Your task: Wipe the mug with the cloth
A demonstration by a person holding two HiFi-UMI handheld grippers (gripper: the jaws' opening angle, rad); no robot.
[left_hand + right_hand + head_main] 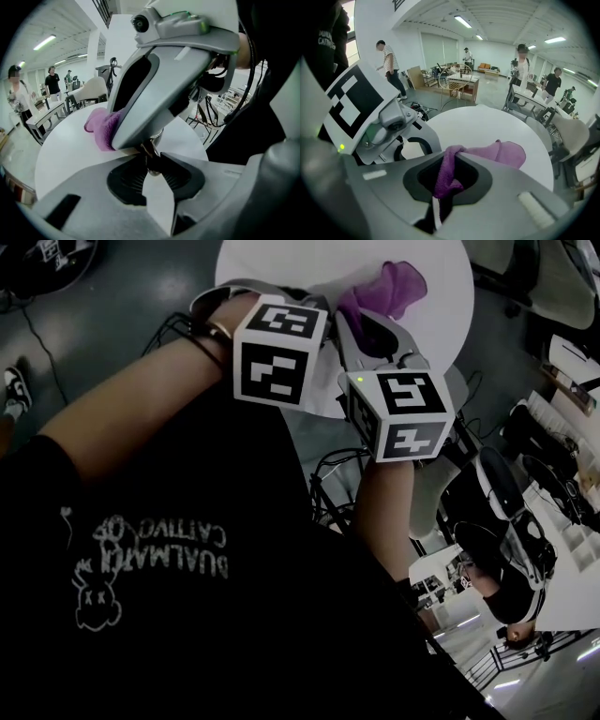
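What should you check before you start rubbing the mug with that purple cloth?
1. Cloth gripped: ok, the right gripper pinches it between its jaws.
2. Mug gripped: ok, the left gripper clamps a shiny bit of it.
3. Whole mug in sight: not ok, the right gripper covers most of it.
4. Cloth touching mug: cannot tell.
5. Both grippers over the table: ok.

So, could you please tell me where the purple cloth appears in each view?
Head view: purple cloth top centre, against the white round table.
Left gripper view: cloth left of centre, against that table.
Right gripper view: cloth lower centre, before the same table.
Shared landmark: the table.
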